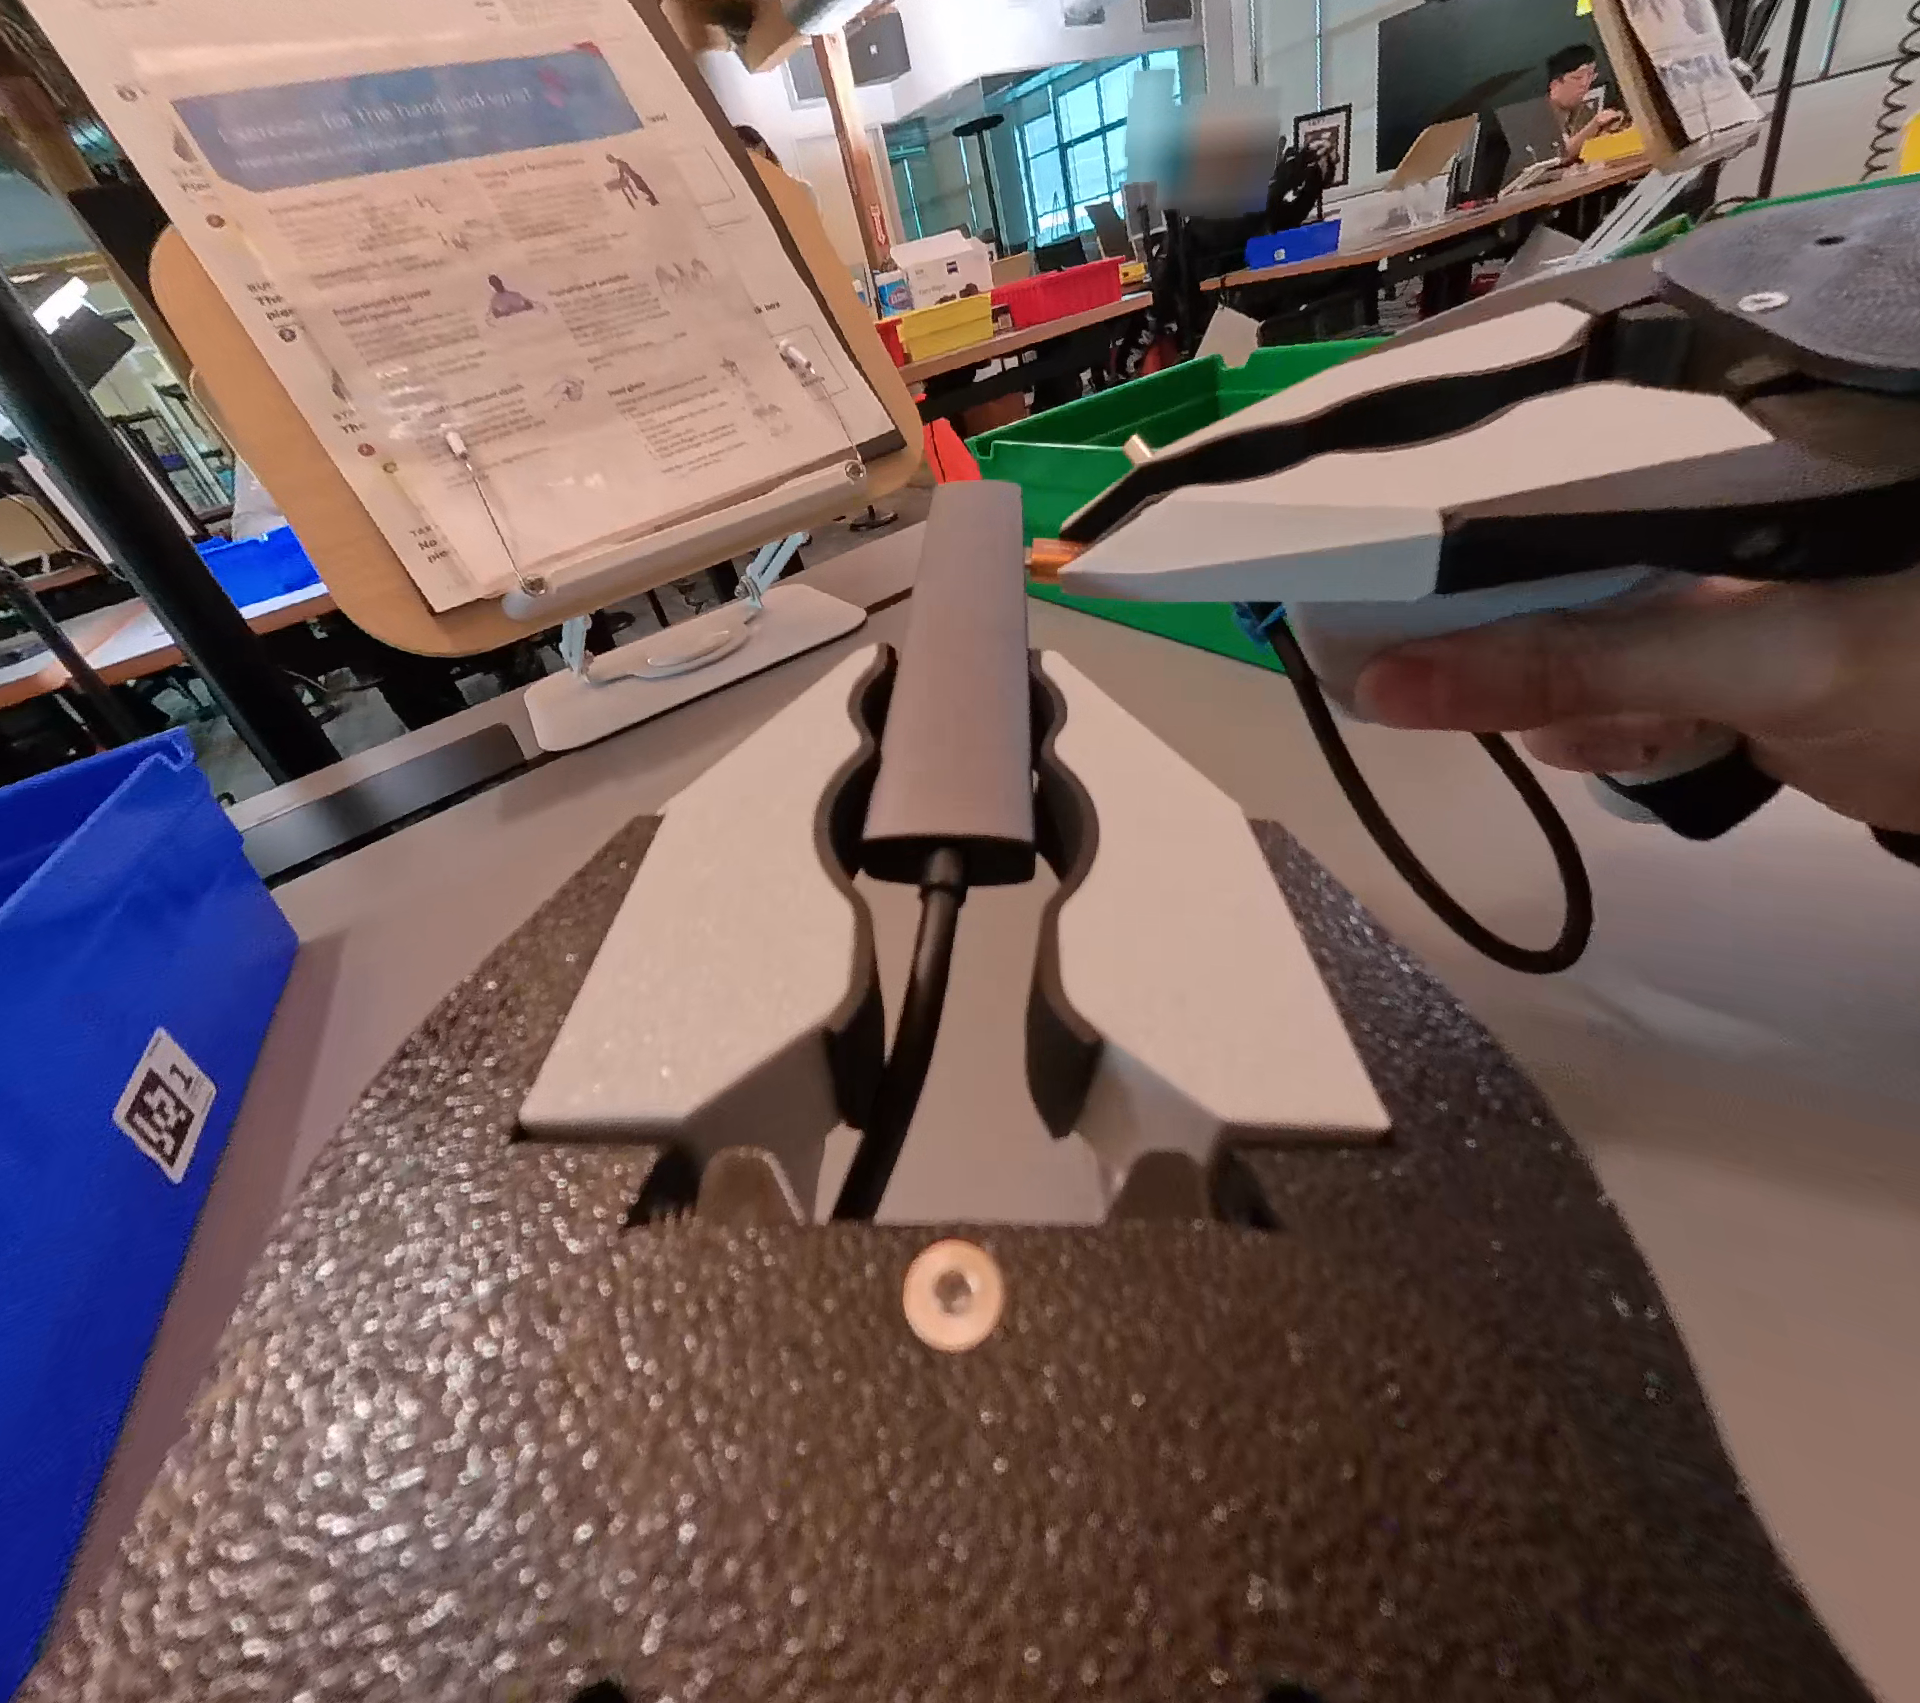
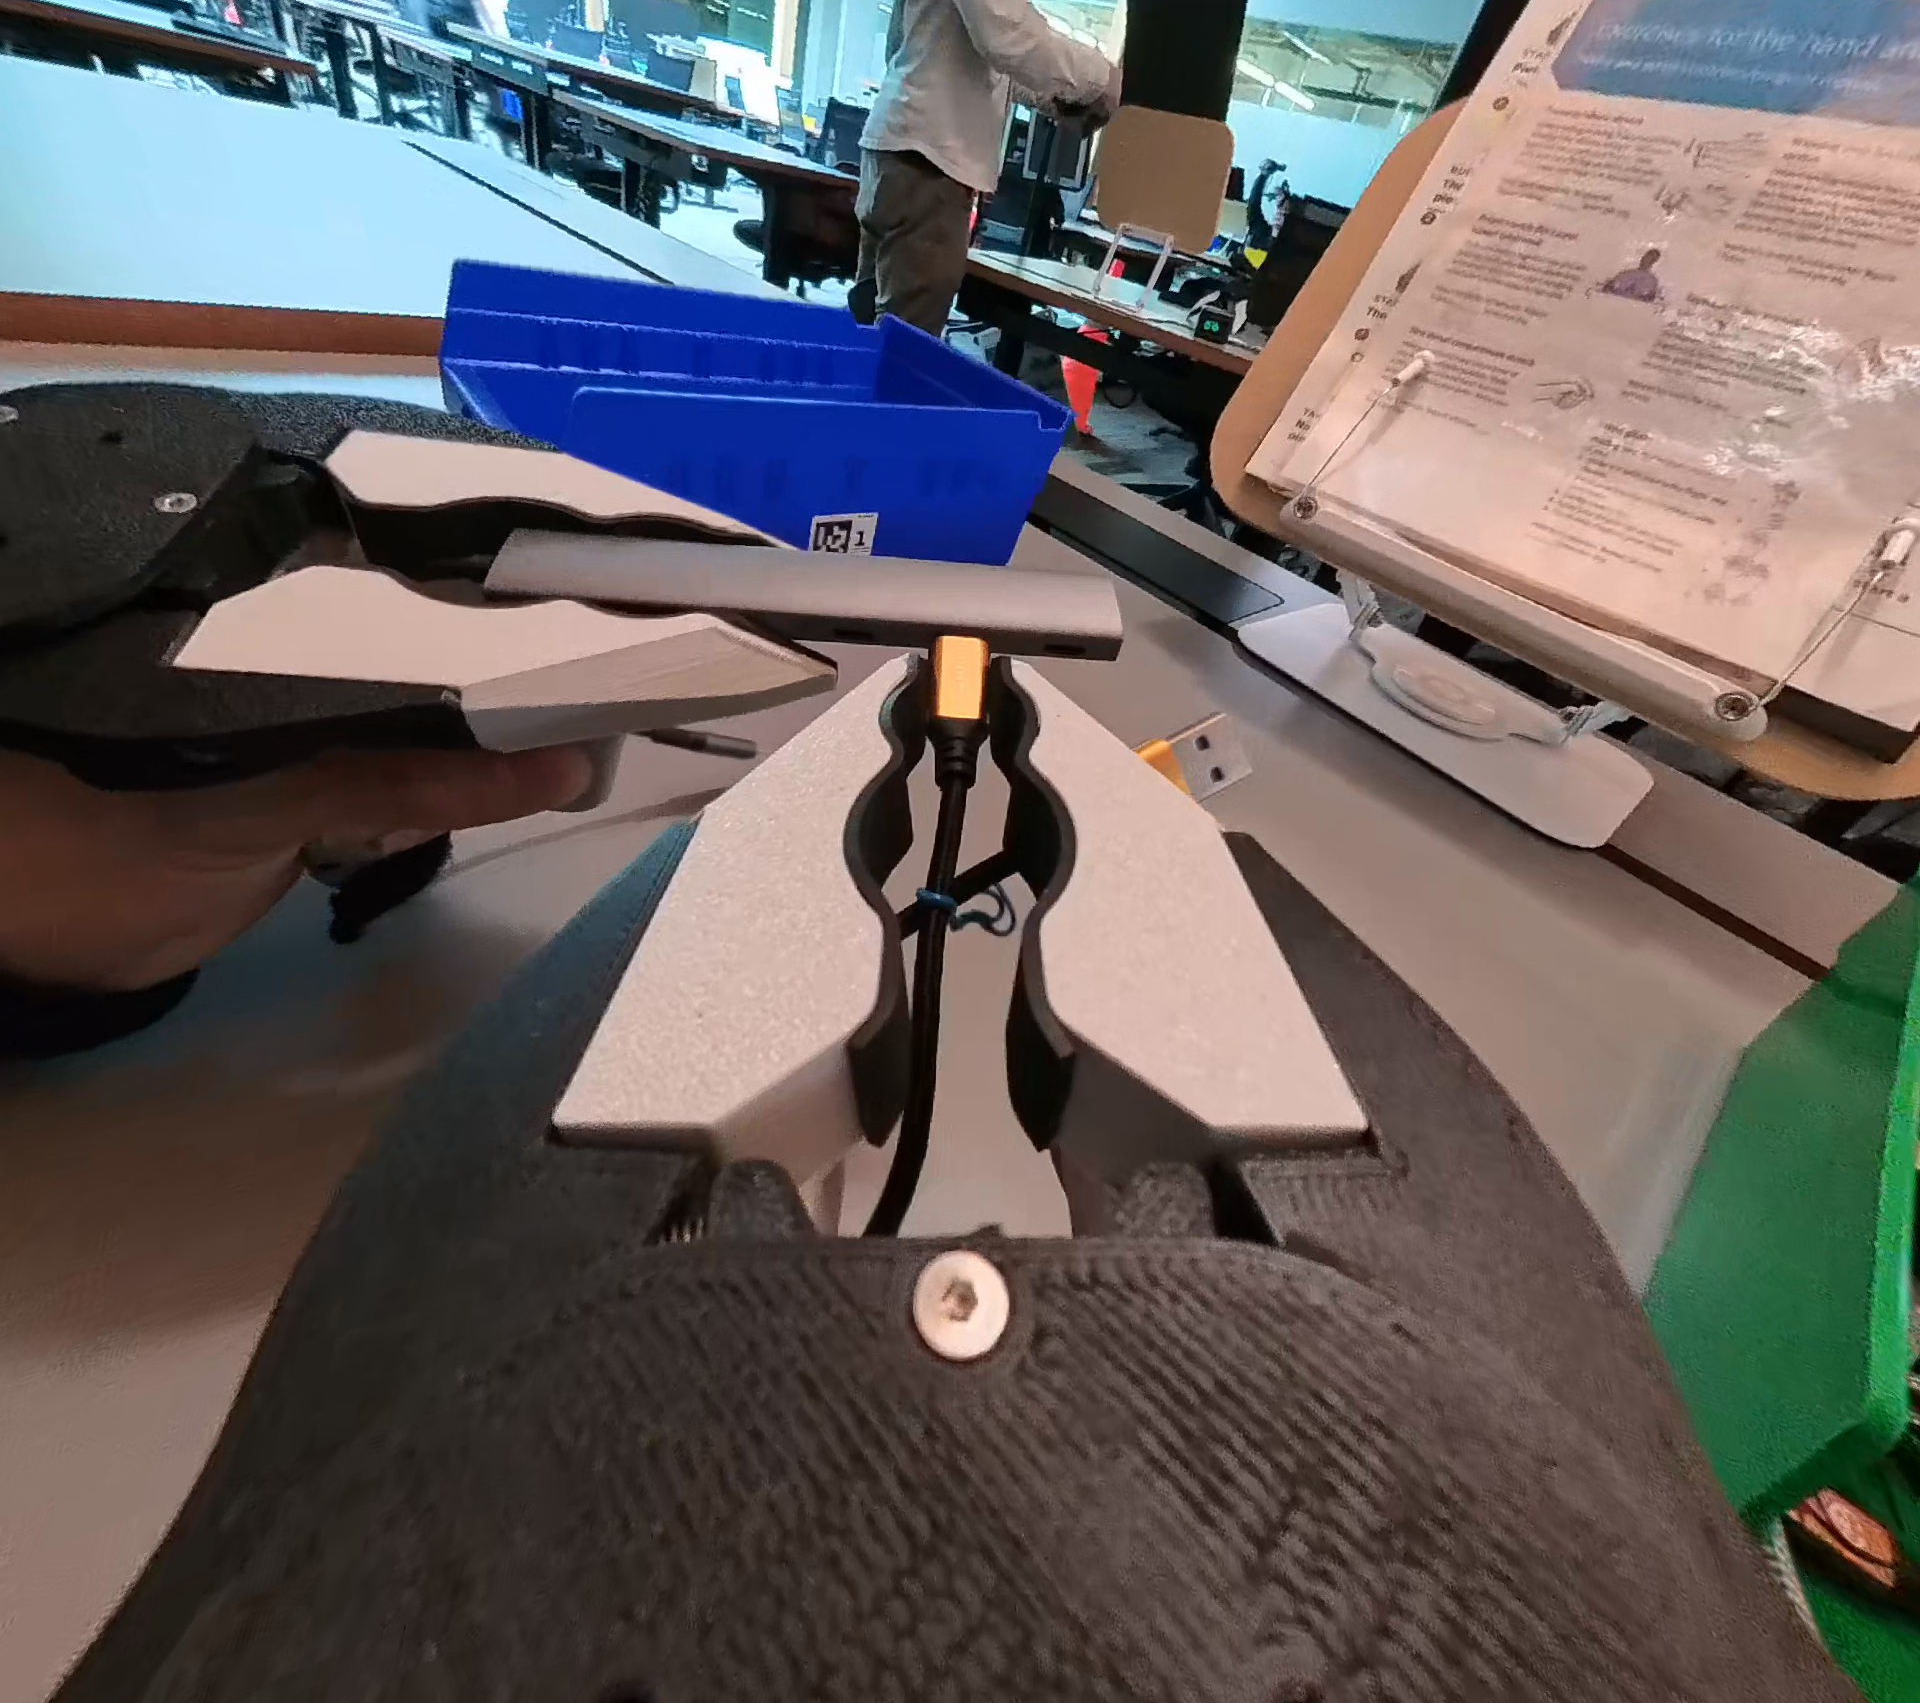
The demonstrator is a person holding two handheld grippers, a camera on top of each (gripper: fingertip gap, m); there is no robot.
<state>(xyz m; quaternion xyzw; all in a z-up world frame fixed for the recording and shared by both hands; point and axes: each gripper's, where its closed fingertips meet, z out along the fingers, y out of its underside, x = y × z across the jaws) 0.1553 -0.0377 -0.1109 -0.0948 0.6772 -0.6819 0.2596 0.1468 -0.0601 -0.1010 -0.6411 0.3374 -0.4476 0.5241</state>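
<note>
A pale grey table (image 2: pixel 1455 947) carries a blue bin (image 2: pixel 758 417), a green bin (image 1: pixel 1101 448) and a white-based document stand (image 1: pixel 686 666).

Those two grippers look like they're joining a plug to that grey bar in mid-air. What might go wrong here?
The left gripper clamps only the grey USB hub's rear end, so a push from the side might twist it. The right gripper pinches the gold plug at its tips; slightly misaligned, it could jam or slip. The dangling USB-A end might snag.
</note>
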